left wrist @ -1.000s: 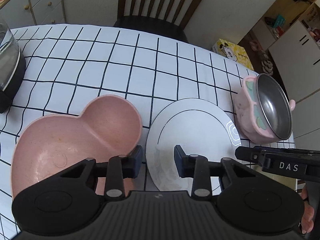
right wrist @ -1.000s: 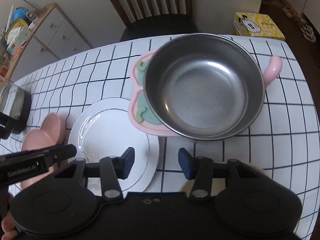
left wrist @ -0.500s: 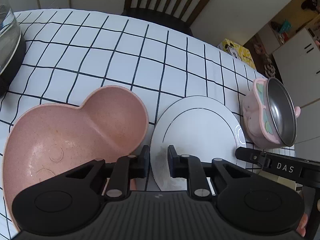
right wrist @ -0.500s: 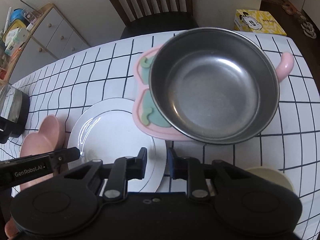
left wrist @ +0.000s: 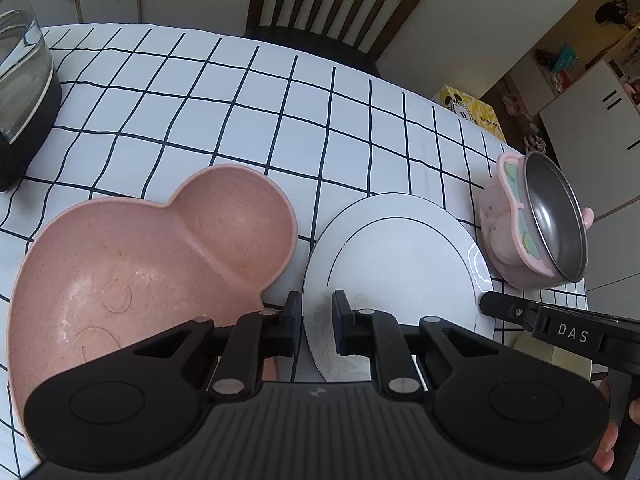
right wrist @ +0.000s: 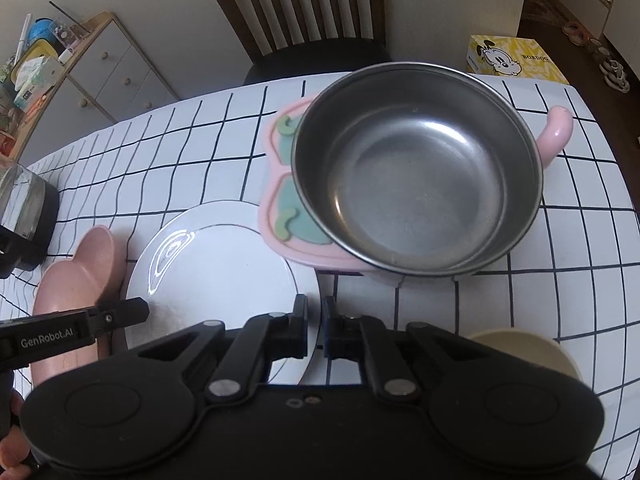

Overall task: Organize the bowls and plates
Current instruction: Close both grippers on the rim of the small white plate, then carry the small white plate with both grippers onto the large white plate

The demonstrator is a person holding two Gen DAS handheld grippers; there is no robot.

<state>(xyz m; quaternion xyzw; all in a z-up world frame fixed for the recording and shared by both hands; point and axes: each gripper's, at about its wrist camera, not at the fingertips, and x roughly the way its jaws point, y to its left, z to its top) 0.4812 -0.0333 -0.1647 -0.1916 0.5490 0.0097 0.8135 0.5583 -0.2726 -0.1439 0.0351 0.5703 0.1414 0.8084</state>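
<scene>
A white plate (left wrist: 400,260) (right wrist: 224,264) with a thin black ring lies flat on the checked tablecloth. My left gripper (left wrist: 316,308) is shut on its near left rim. Shut on the near right rim is my right gripper (right wrist: 316,312), and one of its fingers (left wrist: 516,312) shows beside the plate in the left wrist view. A pink two-lobed bowl (left wrist: 140,272) (right wrist: 88,264) sits just left of the plate. Right of the plate stands a steel bowl (right wrist: 416,184) (left wrist: 552,220) in a pink holder with a handle, and its edge overlaps the plate's far right rim.
A cream bowl (right wrist: 516,348) sits near the table's front right. A glass jug on a black base (left wrist: 20,80) stands at the far left. A wooden chair (right wrist: 300,12) is behind the table, and a yellow box (right wrist: 512,58) lies on the floor beyond.
Both grippers' jaws have drawn together from wide apart to narrow, each closing around a near rim of the white plate. The plate and the bowls have stayed in place.
</scene>
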